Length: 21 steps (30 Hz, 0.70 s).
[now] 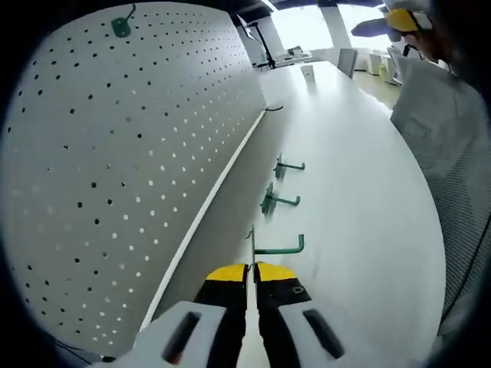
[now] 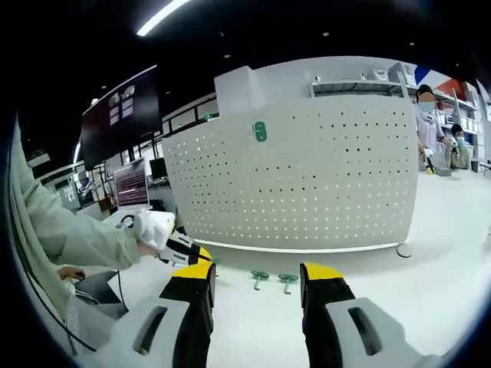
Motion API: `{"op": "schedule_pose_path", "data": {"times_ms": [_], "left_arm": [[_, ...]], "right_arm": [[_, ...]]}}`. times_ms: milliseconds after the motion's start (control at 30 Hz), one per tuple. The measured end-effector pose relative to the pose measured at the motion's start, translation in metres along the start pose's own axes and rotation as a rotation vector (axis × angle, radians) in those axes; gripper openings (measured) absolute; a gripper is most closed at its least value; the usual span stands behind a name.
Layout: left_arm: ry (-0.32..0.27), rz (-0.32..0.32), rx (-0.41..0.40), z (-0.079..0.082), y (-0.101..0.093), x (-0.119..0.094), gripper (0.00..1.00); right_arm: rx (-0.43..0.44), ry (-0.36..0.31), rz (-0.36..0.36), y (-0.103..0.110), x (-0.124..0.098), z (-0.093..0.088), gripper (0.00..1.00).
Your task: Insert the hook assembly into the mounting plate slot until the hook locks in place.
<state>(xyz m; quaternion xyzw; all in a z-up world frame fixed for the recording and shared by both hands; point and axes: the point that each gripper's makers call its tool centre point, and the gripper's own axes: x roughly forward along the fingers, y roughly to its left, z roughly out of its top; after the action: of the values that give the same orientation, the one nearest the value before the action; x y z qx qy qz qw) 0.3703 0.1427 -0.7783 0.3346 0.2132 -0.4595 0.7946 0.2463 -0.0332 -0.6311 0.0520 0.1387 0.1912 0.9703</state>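
A long white table runs down a bright workshop, with a white pegboard standing upright along one edge and other people at benches further off.

In the left gripper view, the left gripper sits low over the table, its yellow-tipped jaws pressed together on the flat back plate of a green hook, whose arm sticks out to the side with an upturned end. Two more green hooks lie on the table just beyond it, in a row near the foot of the board. High on the pegboard there is a small green piece already fixed in the holes. A dark cable curls on the table further along.

In the right gripper view, the right gripper hangs back from the board with its jaws spread wide and nothing between them. Between them, further off, the two loose hooks rest on the table in front of the pegboard. The left gripper comes in from the left, held by a gloved hand.

As I judge it, one hook is picked up but well short of the board: it has yet to be lifted to the holes, pushed in and locked.
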Motion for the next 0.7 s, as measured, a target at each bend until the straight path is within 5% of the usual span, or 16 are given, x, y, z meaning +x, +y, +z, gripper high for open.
{"op": "schedule_pose_path", "data": {"times_ms": [333,700], "left_arm": [[-0.059,0.070,-0.017,0.016,-0.006,-0.015,0.03],[-0.172,0.162,-0.129,0.041,-0.015,-0.034,0.03]], "right_arm": [[-0.046,-0.004,0.036,0.014,0.002,0.008,0.42],[-0.056,-0.015,0.057,0.023,0.001,0.014,0.42]]}}
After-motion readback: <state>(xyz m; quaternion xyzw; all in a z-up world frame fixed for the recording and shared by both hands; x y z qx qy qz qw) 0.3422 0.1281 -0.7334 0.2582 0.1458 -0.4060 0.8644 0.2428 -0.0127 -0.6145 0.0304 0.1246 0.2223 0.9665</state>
